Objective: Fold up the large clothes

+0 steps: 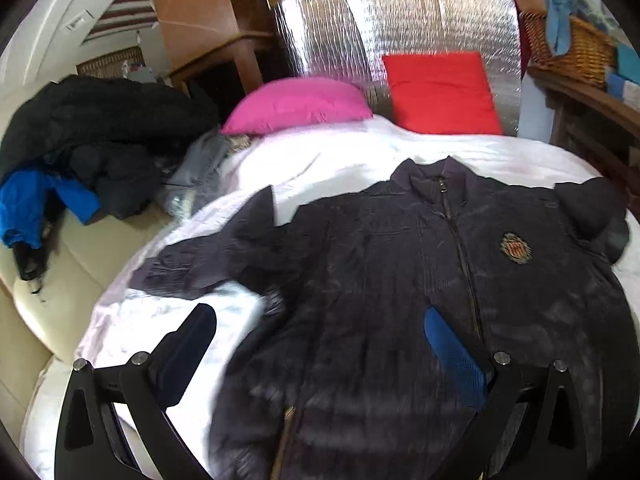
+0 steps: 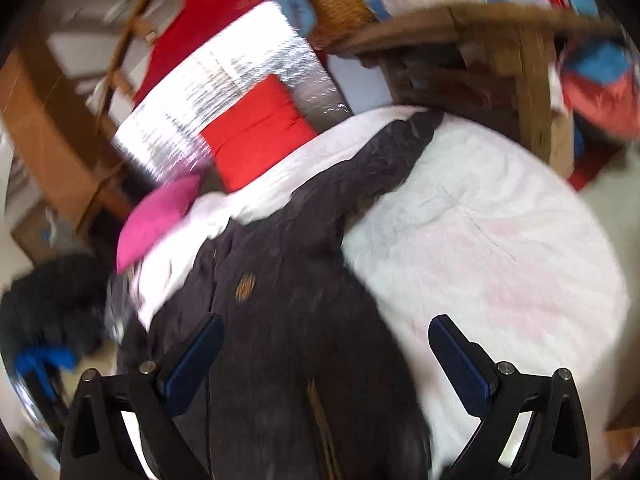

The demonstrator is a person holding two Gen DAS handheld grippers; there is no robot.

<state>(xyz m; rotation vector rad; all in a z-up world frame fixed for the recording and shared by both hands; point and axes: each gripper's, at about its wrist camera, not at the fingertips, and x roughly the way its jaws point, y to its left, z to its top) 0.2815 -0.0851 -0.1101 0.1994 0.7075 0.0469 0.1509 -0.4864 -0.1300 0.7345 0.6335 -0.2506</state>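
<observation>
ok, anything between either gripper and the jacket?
Nothing visible. The left gripper and right gripper are both open right over the dark jacket, which lies spread on the white bed. The pillows and clothes pile sit off to the side.

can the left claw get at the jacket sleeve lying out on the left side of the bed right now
Probably yes. The left claw is open and empty above the jacket, and the sleeve lies flat on the white cover with nothing over it.

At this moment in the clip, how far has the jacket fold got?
Done: the dark jacket lies face up and zipped on the white bedding, one sleeve stretched out to the side. In hand: nothing; the left tool and right tool both hang open above the jacket. Left: every fold, sleeves and body alike. The pile of dark clothes beside the bed looks unfolded too.
</observation>
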